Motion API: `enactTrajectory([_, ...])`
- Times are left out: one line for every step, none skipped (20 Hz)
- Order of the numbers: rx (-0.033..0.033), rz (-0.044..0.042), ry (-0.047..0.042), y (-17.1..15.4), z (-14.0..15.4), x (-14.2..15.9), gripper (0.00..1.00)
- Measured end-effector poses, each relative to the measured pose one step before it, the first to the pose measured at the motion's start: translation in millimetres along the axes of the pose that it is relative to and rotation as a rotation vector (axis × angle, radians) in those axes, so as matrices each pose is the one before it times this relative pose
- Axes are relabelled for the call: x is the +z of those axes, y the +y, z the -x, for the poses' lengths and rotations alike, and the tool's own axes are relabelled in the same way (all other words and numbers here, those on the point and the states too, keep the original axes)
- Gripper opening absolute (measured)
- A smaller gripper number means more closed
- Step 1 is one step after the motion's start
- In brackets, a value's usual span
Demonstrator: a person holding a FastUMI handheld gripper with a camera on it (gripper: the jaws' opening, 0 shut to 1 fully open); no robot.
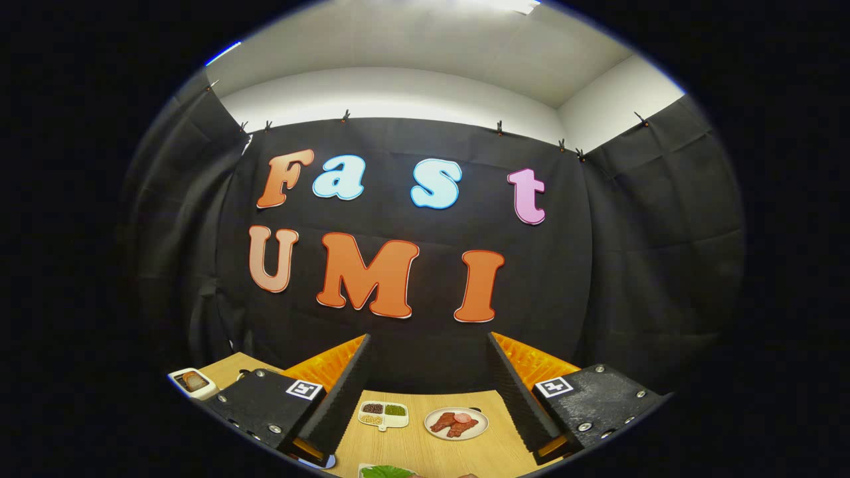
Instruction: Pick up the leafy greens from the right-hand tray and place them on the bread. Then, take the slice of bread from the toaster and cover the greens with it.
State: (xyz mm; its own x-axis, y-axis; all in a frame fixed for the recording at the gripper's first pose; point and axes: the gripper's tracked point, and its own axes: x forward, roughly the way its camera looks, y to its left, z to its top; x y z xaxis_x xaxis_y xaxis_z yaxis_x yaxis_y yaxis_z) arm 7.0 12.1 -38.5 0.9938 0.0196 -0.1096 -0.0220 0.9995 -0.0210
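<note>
Black cloth [597, 279] is hanging as the booth's wall on three sides, its top edge being held by small clips [345, 116] — a few folds are showing in it at the corners. Above it a plain white wall [398, 96] and ceiling [425, 40] are catching bright light from overhead. A light wooden table [431, 448] is standing against the cloth — its grain is running crosswise.

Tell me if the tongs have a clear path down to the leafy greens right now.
Probably yes. The tongs stand open with nothing held, and the leafy greens lie on the wooden table just below the gap between the fingers. The divided dish and meat plate sit farther off, beyond the greens.
</note>
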Motion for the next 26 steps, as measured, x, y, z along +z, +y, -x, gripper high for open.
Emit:
enactTrajectory([0.00305,-0.00043,0.01622,-0.09,-0.74,-7.22,1.00])
enactTrajectory([0.00323,-0.00359,0.01372,0.97,-1.03,-6.34,1.00])
enactTrajectory([0.00422,-0.00617,0.02071,-0.68,-0.61,-6.82,1.00])
enactTrajectory([0.00637,-0.00981,0.02048,0.65,-0.60,-8.94,1.00])
enactTrajectory([0.00530,-0.00932,0.02658,0.54,-2.78,-10.15,1.00])
enactTrajectory([0.00593,-0.00677,0.03390,-0.27,-2.17,-11.73,1.00])
enactTrajectory([0.00751,-0.00162,0.03732,1.54,-3.21,-13.63,1.00])
enactTrajectory([0.00623,0.00115,0.03880,0.73,-2.75,-13.82,1.00])
enactTrajectory([0.00776,0.00134,0.03870,2.41,-4.66,-13.60,1.00])
enactTrajectory([0.01151,-0.00067,0.04020,3.16,-2.92,-14.54,1.00])
enactTrajectory([0.01857,-0.00212,0.04003,4.29,-4.51,-14.61,1.00])
enactTrajectory([0.02027,-0.00193,0.04768,4.39,-5.25,-15.42,1.00])
enactTrajectory([0.01600,0.00028,0.05508,4.29,-5.65,-19.45,1.00])
enactTrajectory([0.01416,0.00184,0.05278,2.31,-6.62,-18.64,1.00])
enactTrajectory([0.00991,0.00132,0.05824,2.40,-6.22,-17.35,1.00])
enactTrajectory([0.00596,-0.00192,0.05047,1.49,-5.68,-15.49,1.00])
enactTrajectory([0.00567,-0.00605,0.03357,1.23,-6.35,-10.59,1.00])
enactTrajectory([0.00846,-0.00485,0.03595,1.93,-5.31,-12.19,1.00])
enactTrajectory([0.00618,-0.00470,0.03895,0.93,-5.07,-14.12,1.00])
enactTrajectory([0.00976,-0.00450,0.04004,2.22,-6.21,-10.93,1.00])
enactTrajectory([0.00926,-0.00215,0.04669,2.63,-8.38,-13.89,1.00])
enactTrajectory([0.01282,-0.00255,0.04364,3.65,-8.50,-14.14,1.00])
enactTrajectory([0.00717,0.00091,0.04125,1.17,-3.98,-14.84,1.00])
enactTrajectory([0.01394,0.00274,0.03264,3.05,-6.28,-12.04,1.00])
enactTrajectory([0.00333,0.00100,0.03788,0.73,-6.96,-11.29,1.00])
enactTrajectory([0.01004,0.00247,0.03976,2.69,-7.27,-13.04,1.00])
